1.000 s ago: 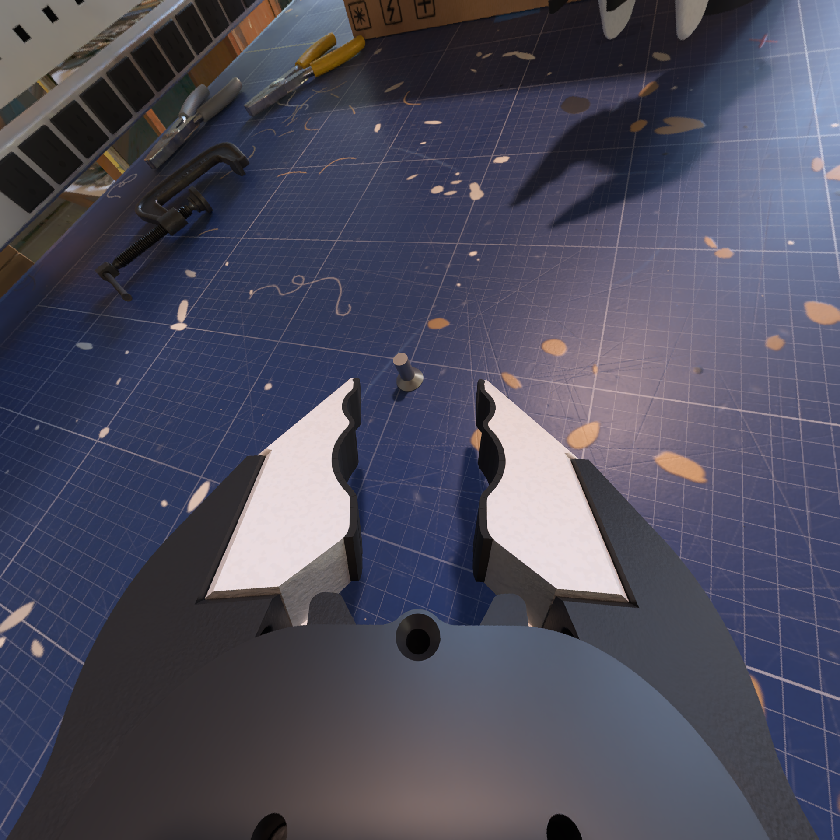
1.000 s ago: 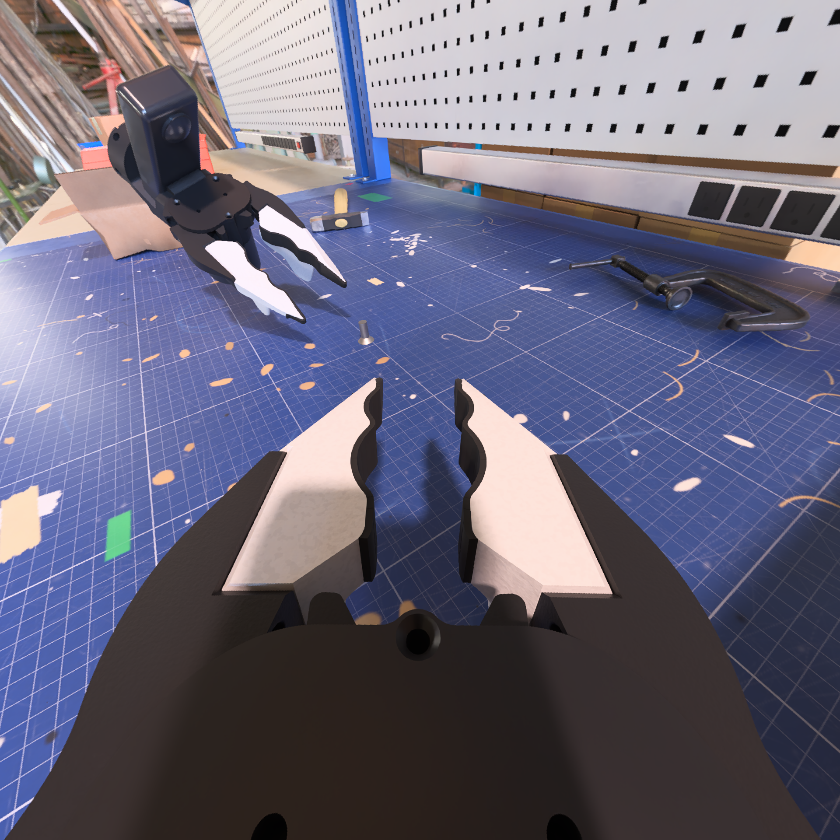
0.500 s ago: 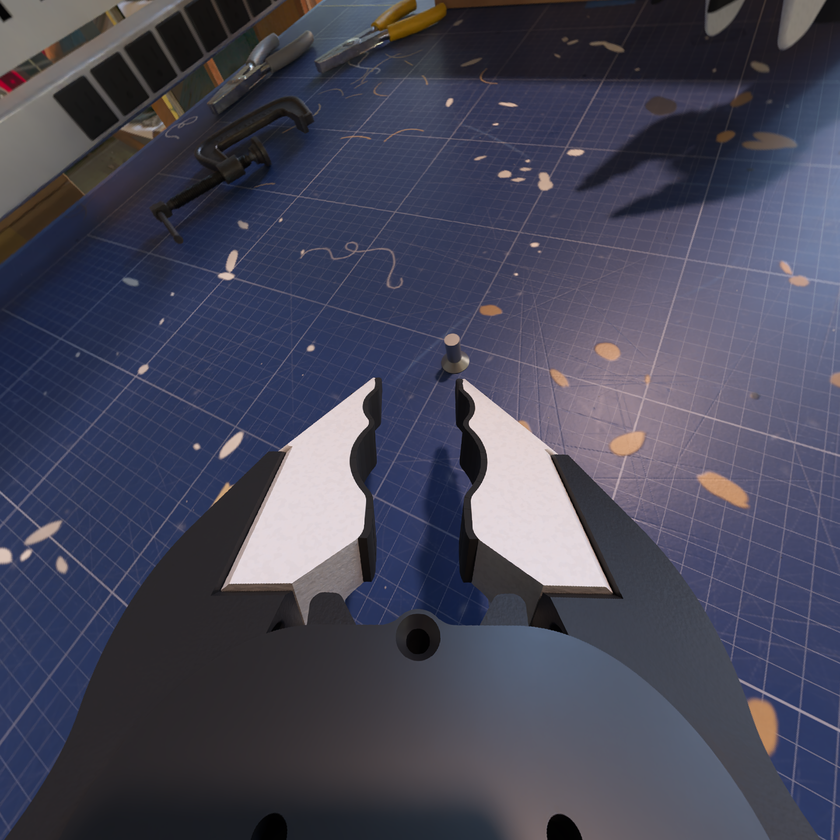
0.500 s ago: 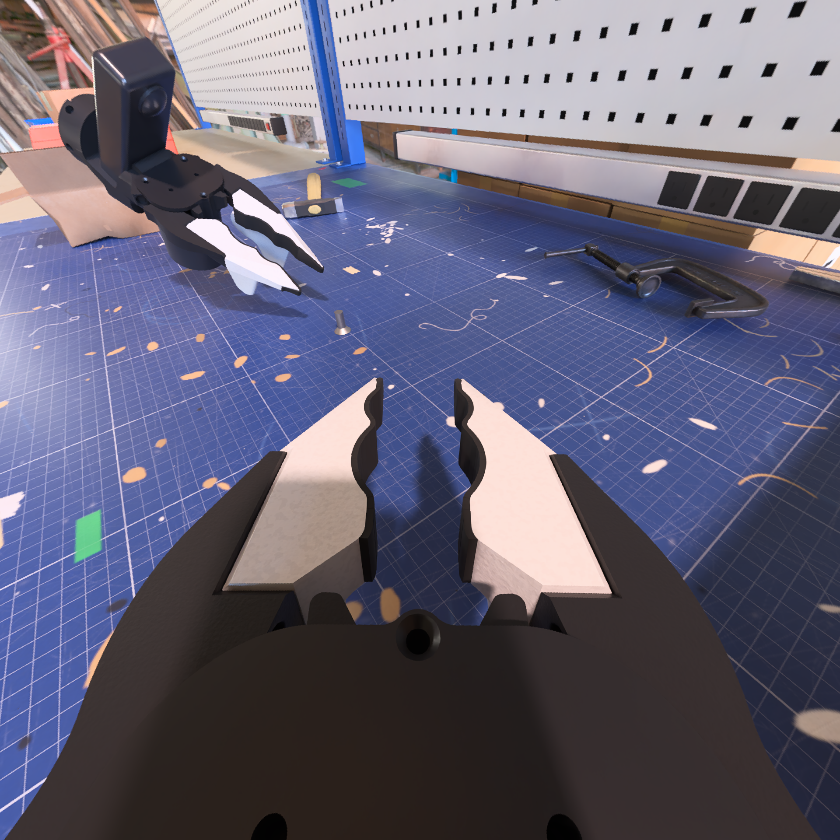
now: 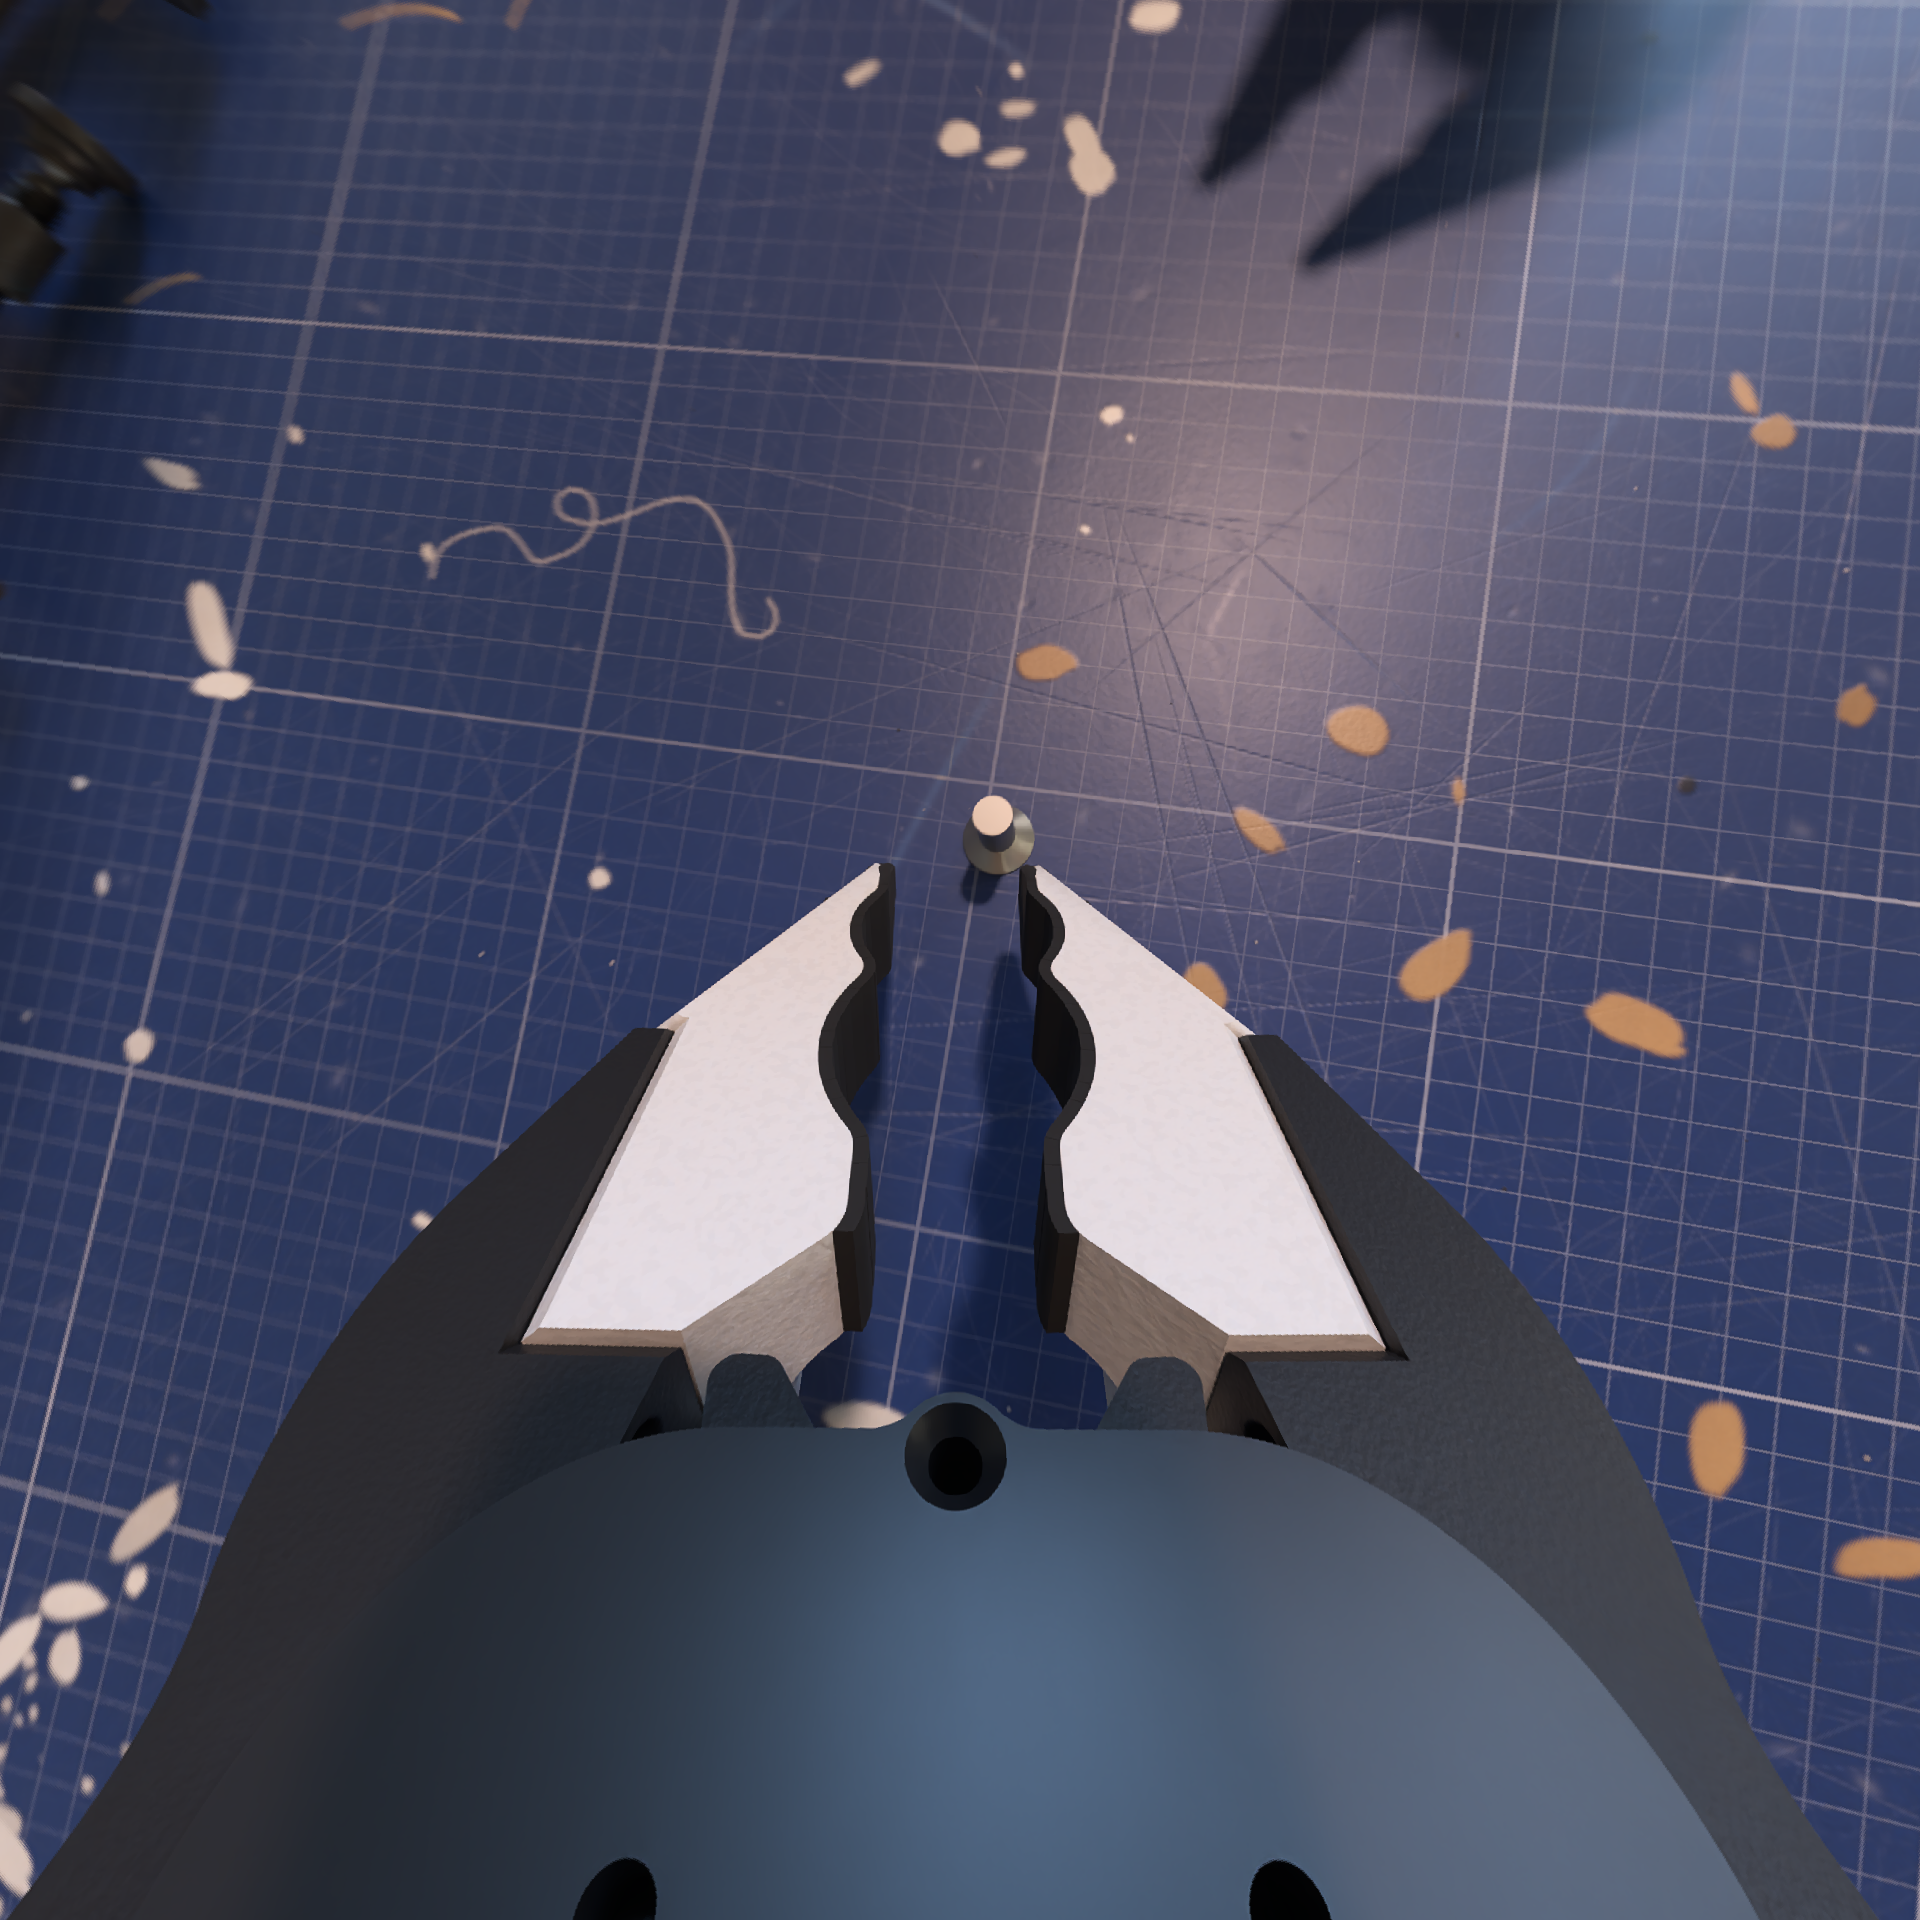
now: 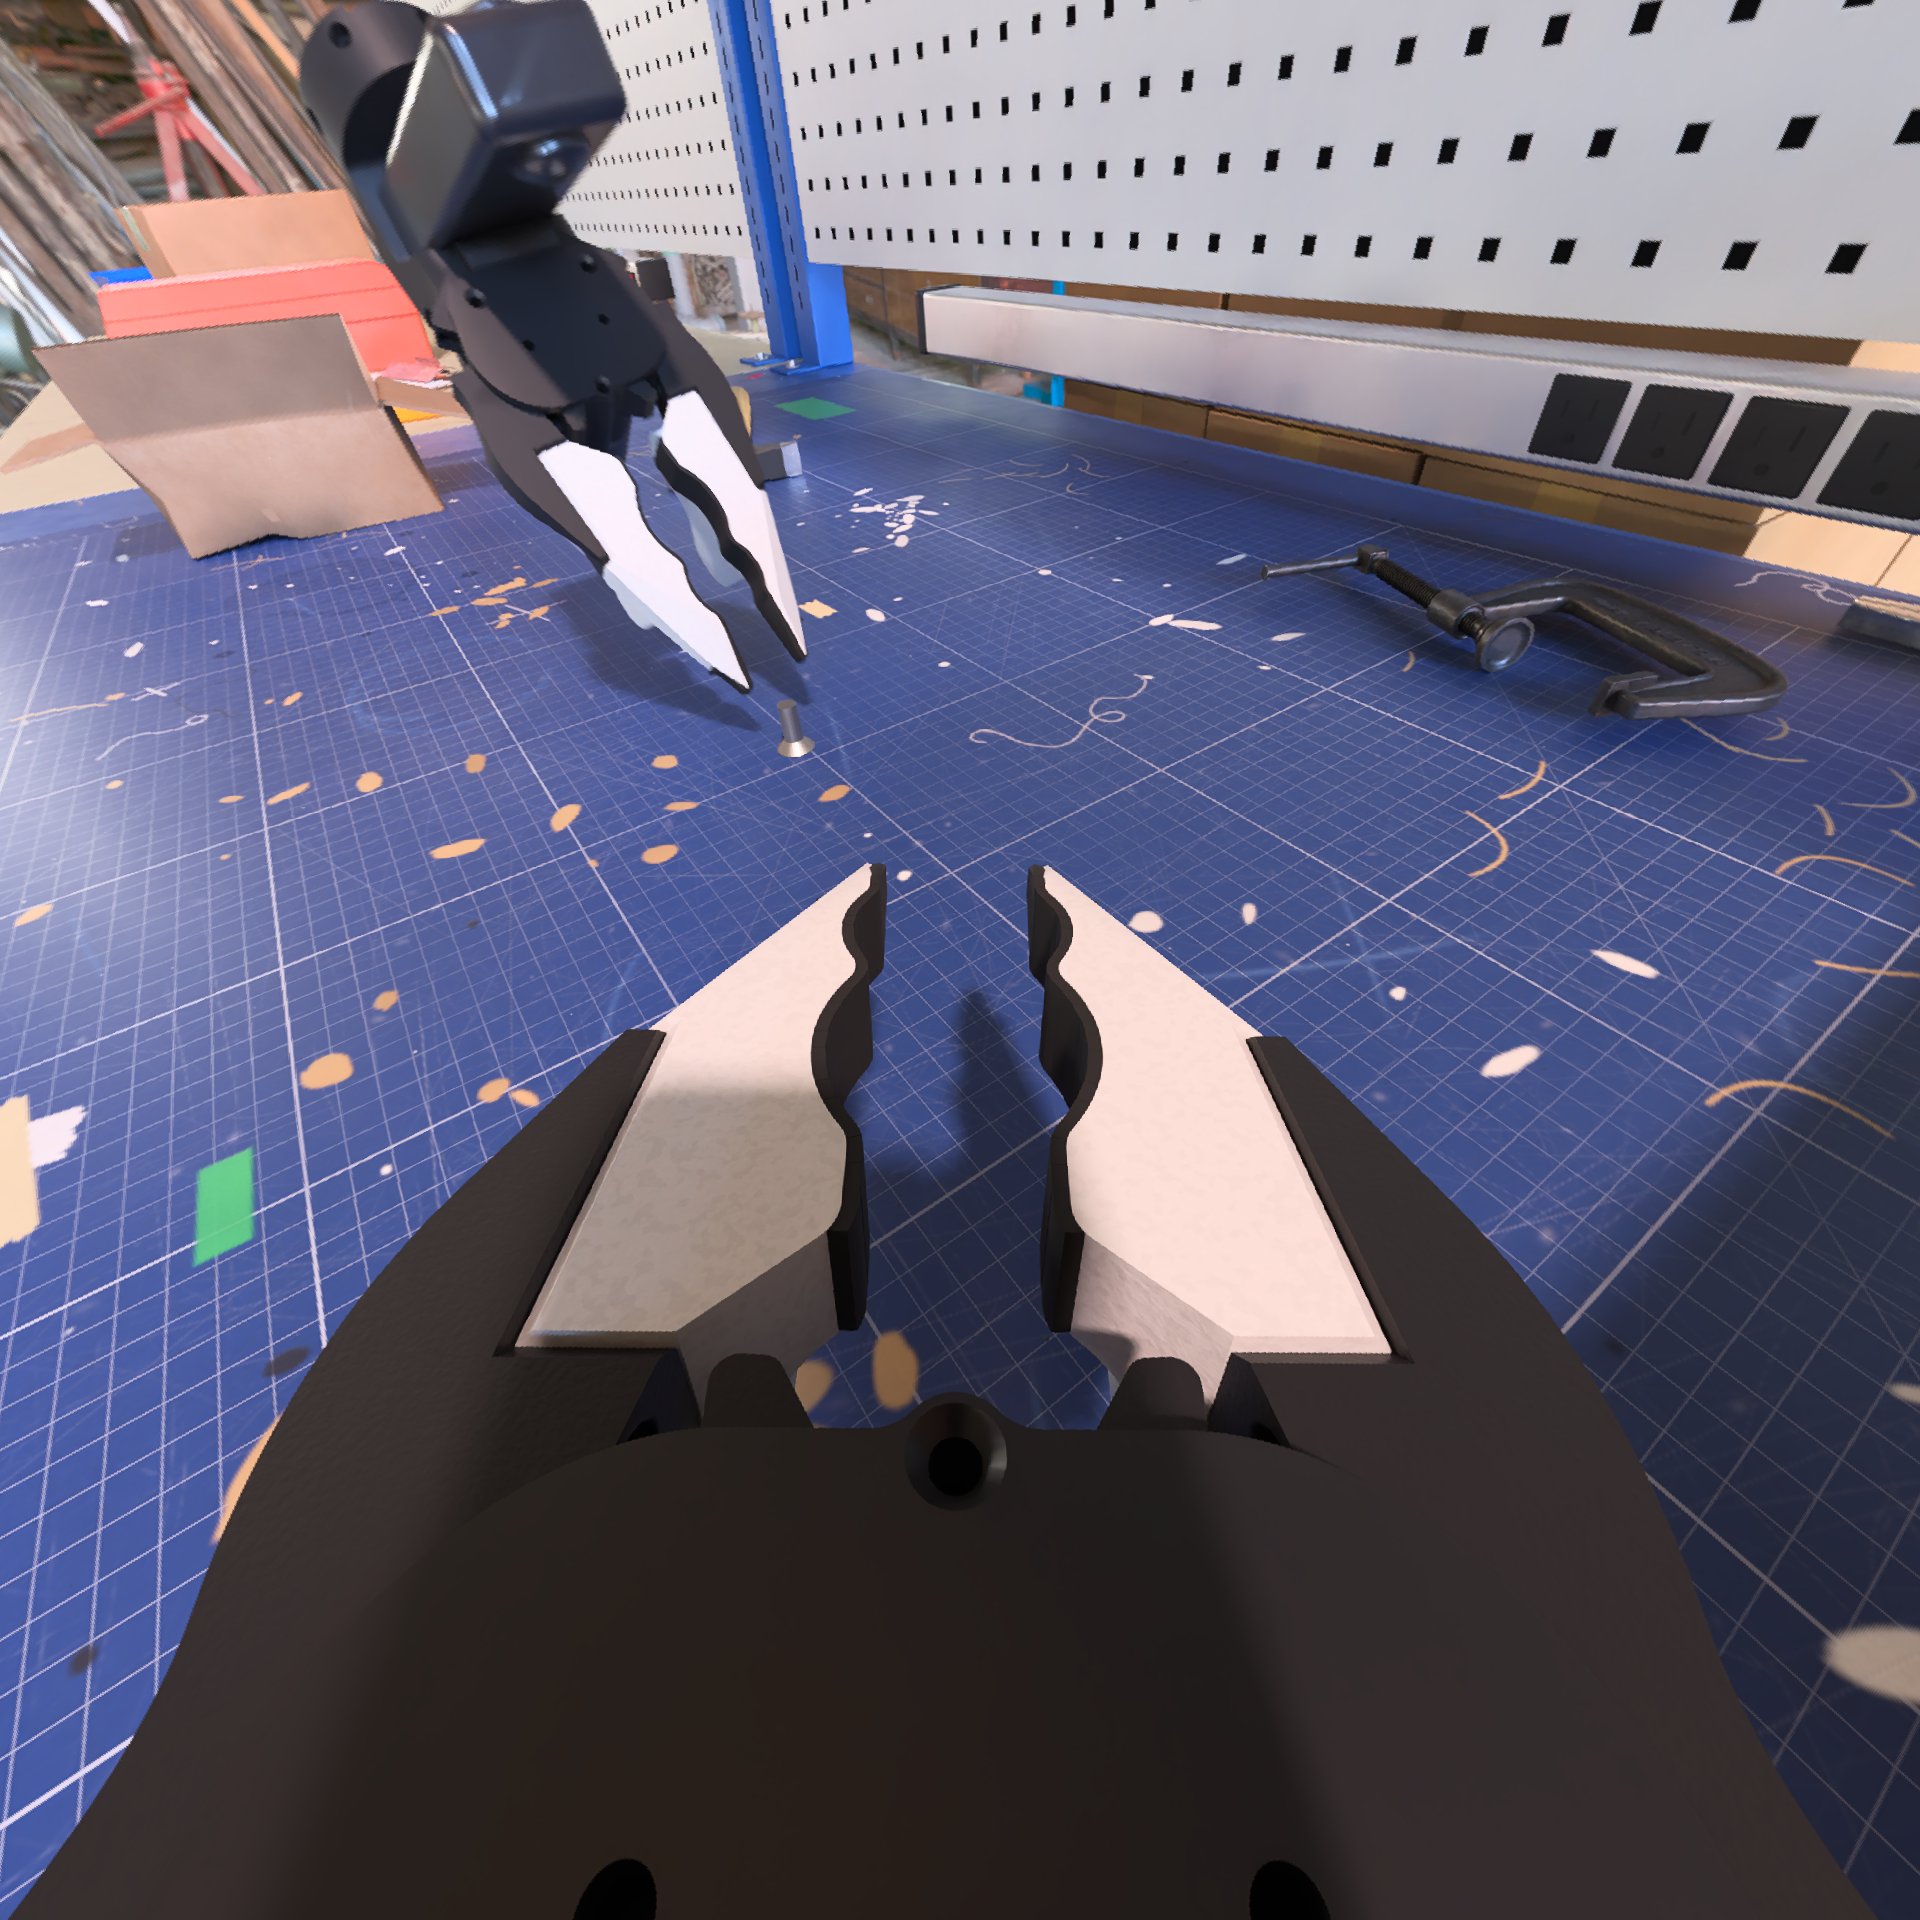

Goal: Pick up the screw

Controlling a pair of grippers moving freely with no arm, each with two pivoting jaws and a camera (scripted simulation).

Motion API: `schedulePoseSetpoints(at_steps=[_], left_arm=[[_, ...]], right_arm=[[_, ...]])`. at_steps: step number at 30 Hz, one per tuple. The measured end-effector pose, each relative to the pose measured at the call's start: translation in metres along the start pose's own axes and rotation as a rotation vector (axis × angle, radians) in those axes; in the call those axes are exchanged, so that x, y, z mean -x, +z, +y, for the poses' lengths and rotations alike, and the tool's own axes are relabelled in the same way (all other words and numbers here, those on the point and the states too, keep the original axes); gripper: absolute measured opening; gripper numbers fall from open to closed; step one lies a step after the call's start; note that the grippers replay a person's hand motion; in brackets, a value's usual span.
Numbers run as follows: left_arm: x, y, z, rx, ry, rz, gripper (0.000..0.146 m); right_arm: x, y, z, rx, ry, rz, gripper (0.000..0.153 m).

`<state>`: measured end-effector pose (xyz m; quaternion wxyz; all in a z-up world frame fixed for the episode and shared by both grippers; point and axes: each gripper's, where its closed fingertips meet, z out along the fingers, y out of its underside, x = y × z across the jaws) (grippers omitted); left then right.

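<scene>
A small grey metal screw (image 5: 995, 833) stands head-down, shank up, on the blue grid cutting mat (image 5: 623, 831). My left gripper (image 5: 954, 881) is open and empty, tilted steeply down, its tips just short of the screw and above the mat. In the right wrist view the screw (image 6: 793, 729) stands just below and beyond the left gripper (image 6: 774, 670). My right gripper (image 6: 956, 883) is open and empty, low over the mat, well back from the screw.
A black C-clamp (image 6: 1579, 649) lies at the right on the mat, with its edge in the left wrist view (image 5: 42, 197). A pegboard (image 6: 1351, 135), a power strip (image 6: 1455, 384) and cardboard pieces (image 6: 239, 436) stand at the back. Wood chips and shavings litter the mat.
My left gripper has pitched down and moved in over the screw, its tips now close to it. Its jaws narrowed a little since a second ago. My right gripper has shifted only slightly.
</scene>
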<state>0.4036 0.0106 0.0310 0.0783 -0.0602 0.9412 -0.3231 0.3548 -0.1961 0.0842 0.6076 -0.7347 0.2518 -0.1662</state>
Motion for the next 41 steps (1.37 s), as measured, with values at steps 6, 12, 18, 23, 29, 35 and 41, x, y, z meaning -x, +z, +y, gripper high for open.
schedulePoseSetpoints(at_steps=[6, 12, 18, 23, 29, 35, 41], left_arm=[[-0.007, 0.023, 0.001, 0.099, 0.010, 0.059, 0.022], [-0.004, 0.025, 0.001, 0.118, -0.075, 0.072, 0.008], [-0.002, 0.023, 0.000, 0.108, -0.076, 0.040, 0.008], [0.002, 0.009, -0.014, 0.038, -0.096, -0.006, 0.008], [-0.023, -0.021, -0.035, -0.071, -0.138, -0.016, 0.008], [-0.063, -0.036, -0.025, -0.084, -0.163, 0.017, 0.008], [-0.081, -0.036, 0.009, -0.029, -0.213, 0.002, 0.008]], right_arm=[[0.001, -0.001, -0.001, -0.006, 0.008, -0.017, 0.026], [0.003, 0.000, 0.000, -0.001, 0.004, -0.026, 0.025], [0.005, 0.000, 0.000, 0.000, -0.001, -0.028, 0.025], [0.006, -0.001, -0.001, -0.003, -0.004, -0.026, 0.025], [0.014, 0.001, -0.001, 0.006, -0.034, -0.047, 0.027], [0.070, 0.012, -0.002, 0.045, -0.118, -0.199, 0.033], [0.141, 0.054, 0.020, 0.235, -0.079, -0.335, 0.035]])
